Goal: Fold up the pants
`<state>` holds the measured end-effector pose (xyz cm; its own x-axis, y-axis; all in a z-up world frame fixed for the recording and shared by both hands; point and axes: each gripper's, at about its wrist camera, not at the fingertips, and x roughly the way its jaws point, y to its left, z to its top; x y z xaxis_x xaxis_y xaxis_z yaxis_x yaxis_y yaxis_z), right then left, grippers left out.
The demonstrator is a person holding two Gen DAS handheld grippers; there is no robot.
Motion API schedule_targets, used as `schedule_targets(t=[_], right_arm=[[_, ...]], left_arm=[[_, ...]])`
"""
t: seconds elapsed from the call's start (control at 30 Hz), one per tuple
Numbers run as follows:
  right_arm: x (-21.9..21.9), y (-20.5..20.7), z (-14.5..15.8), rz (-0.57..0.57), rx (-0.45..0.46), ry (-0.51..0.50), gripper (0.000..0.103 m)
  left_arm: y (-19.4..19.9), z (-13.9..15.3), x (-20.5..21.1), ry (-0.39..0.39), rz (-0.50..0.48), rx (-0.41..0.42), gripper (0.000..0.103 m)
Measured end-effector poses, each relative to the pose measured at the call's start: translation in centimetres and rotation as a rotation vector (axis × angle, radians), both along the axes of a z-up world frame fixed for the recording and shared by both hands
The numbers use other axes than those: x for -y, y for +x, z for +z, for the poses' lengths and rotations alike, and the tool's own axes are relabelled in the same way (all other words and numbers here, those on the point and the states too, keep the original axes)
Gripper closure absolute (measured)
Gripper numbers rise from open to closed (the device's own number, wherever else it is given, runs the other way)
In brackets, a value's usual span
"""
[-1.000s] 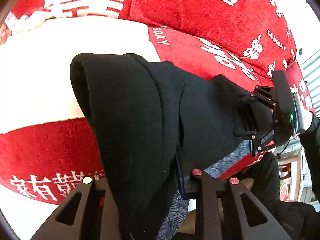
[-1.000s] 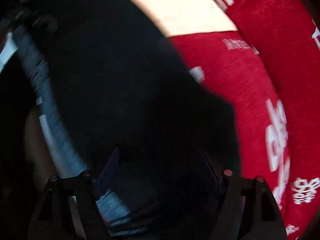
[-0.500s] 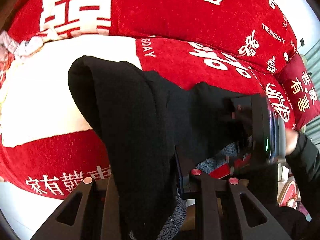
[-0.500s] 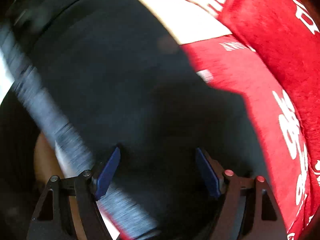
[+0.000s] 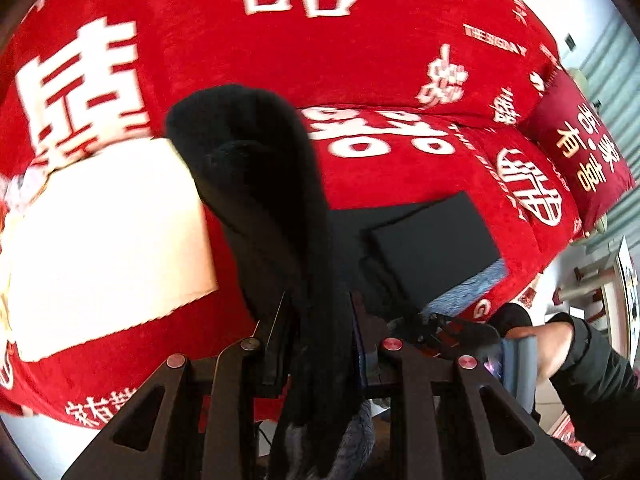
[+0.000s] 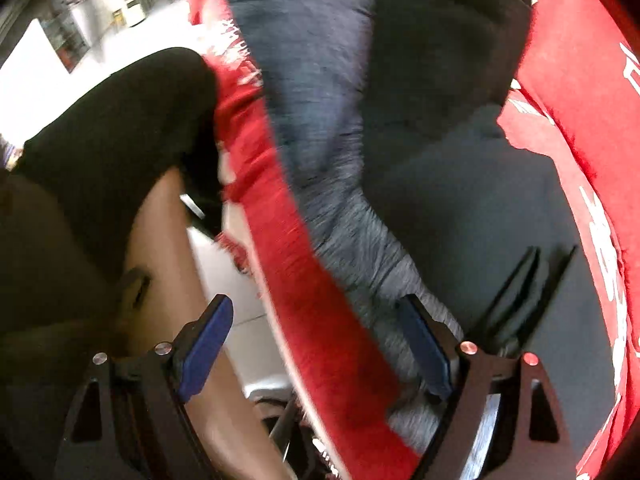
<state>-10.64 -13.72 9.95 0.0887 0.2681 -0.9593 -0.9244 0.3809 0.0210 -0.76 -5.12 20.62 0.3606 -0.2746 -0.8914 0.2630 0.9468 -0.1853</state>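
The black pants point(image 5: 260, 184) rise as a thick folded bundle from my left gripper point(image 5: 316, 320), whose jaws are shut on the cloth. The rest of the pants lies flat on the red sofa point(image 5: 432, 236) to the right, with a grey fleecy lining point(image 5: 468, 292) at the front edge. My right gripper point(image 5: 452, 332) shows low at the right in the left wrist view. In the right wrist view my right gripper point(image 6: 320, 332) is open and empty over the sofa's front edge, with the pants point(image 6: 500, 208) and the grey lining point(image 6: 352, 232) ahead to the right.
The sofa cover point(image 5: 320, 40) is red with white characters and a cream patch point(image 5: 104, 232). A red cushion point(image 5: 580, 148) sits at the far right. The person's black-clad legs point(image 6: 120, 120) and the pale floor point(image 6: 224, 272) lie below the sofa's edge.
My right gripper has let go of the pants and drawn back to the sofa's front edge. My left gripper has lifted its bundle higher; the right part now lies flat.
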Motion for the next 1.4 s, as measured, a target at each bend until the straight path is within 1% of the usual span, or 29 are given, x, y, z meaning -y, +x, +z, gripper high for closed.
schedule_targets(t=[0.1, 0.13, 0.27, 0.37, 0.47, 0.5, 0.57, 0.63, 0.73, 0.8, 0.83, 0.87, 0.9, 0.93, 0.97, 1.0, 1.03, 1.07, 1.1, 1.17, 1.2, 1.23, 1.27, 1.3, 1.33, 1.37, 1.4], right_arm=[[2.6, -0.6, 3.1, -0.095, 0.057, 0.052, 0.016], [4.5, -0.3, 4.2, -0.152, 0.085, 0.071, 0.016], [10.6, 0.4, 6.3, -0.343, 0.166, 0.075, 0.016], [15.3, 1.2, 6.5, -0.464, 0.187, 0.066, 0.016], [18.0, 0.7, 5.7, -0.553, 0.183, 0.066, 0.016], [18.7, 0.5, 5.5, -0.572, 0.184, 0.065, 0.016], [19.6, 0.3, 5.3, -0.593, 0.183, 0.070, 0.016], [20.0, 0.4, 4.9, -0.610, 0.180, 0.078, 0.016], [20.9, 0.4, 4.6, -0.643, 0.175, 0.080, 0.016], [21.7, 0.2, 4.5, -0.670, 0.175, 0.077, 0.016], [22.3, 0.2, 4.5, -0.685, 0.170, 0.080, 0.016], [23.1, 0.0, 4.5, -0.705, 0.169, 0.080, 0.016], [23.5, -0.1, 4.4, -0.726, 0.170, 0.081, 0.016], [24.1, -0.2, 4.4, -0.742, 0.168, 0.086, 0.016], [24.5, -0.3, 4.4, -0.758, 0.163, 0.094, 0.016], [24.9, -0.3, 4.5, -0.775, 0.155, 0.105, 0.016], [25.3, -0.2, 4.5, -0.788, 0.150, 0.116, 0.016], [25.6, -0.1, 4.7, -0.805, 0.146, 0.132, 0.016], [25.9, 0.0, 4.9, -0.818, 0.144, 0.146, 0.016], [26.3, 0.3, 5.4, -0.837, 0.138, 0.181, 0.015], [26.2, 0.4, 5.7, -0.844, 0.135, 0.198, 0.015], [26.1, 0.5, 5.9, -0.852, 0.129, 0.217, 0.015], [26.0, 0.6, 6.1, -0.858, 0.118, 0.236, 0.015], [25.9, 0.6, 6.2, -0.860, 0.109, 0.246, 0.015], [25.7, 0.6, 6.2, -0.859, 0.107, 0.254, 0.015], [25.5, 0.7, 6.1, -0.860, 0.113, 0.251, 0.014], [25.5, 0.8, 5.9, -0.865, 0.120, 0.244, 0.012]], left_arm=[[0.3, 0.9, 4.0, 0.025, -0.061, 0.008, 0.081], [0.4, 1.0, 5.3, 0.036, -0.080, 0.009, 0.082], [1.3, 0.9, 10.9, 0.080, -0.150, -0.010, 0.083], [2.0, 0.7, 15.7, 0.095, -0.207, -0.031, 0.084], [2.9, 0.0, 20.5, 0.106, -0.254, -0.043, 0.084], [3.1, -0.4, 21.6, 0.109, -0.263, -0.053, 0.084], [3.9, -2.0, 24.7, 0.130, -0.284, -0.082, 0.084], [4.6, -4.0, 27.5, 0.168, -0.303, -0.109, 0.084], [5.7, -7.5, 30.0, 0.230, -0.312, -0.151, 0.084], [6.7, -10.6, 31.3, 0.277, -0.316, -0.191, 0.083], [7.1, -11.7, 31.5, 0.281, -0.309, -0.201, 0.079], [7.4, -12.2, 31.4, 0.257, -0.291, -0.209, 0.074], [7.5, -11.9, 31.3, 0.233, -0.282, -0.201, 0.071], [7.4, -11.6, 31.3, 0.227, -0.287, -0.200, 0.067], [7.3, -11.3, 31.5, 0.226, -0.297, -0.205, 0.056], [7.1, -10.4, 31.5, 0.212, -0.315, -0.210, 0.050], [6.9, -9.6, 31.6, 0.196, -0.327, -0.196, 0.045], [6.7, -8.5, 31.5, 0.178, -0.336, -0.170, 0.045], [6.4, -6.8, 31.2, 0.147, -0.343, -0.141, 0.045], [6.4, -4.4, 30.7, 0.086, -0.344, -0.122, 0.045], [6.5, -3.1, 30.2, 0.060, -0.334, -0.098, 0.045], [6.7, -2.3, 29.8, 0.048, -0.322, -0.072, 0.040], [6.8, -1.7, 29.1, 0.045, -0.305, -0.047, 0.016], [6.6, -1.3, 27.9, 0.053, -0.274, -0.004, 0.006], [6.5, -1.2, 26.8, 0.062, -0.248, 0.033, 0.002], [6.2, -1.6, 25.4, 0.083, -0.224, 0.056, 0.002], [6.0, -2.5, 24.1, 0.109, -0.206, 0.045, 0.003]])
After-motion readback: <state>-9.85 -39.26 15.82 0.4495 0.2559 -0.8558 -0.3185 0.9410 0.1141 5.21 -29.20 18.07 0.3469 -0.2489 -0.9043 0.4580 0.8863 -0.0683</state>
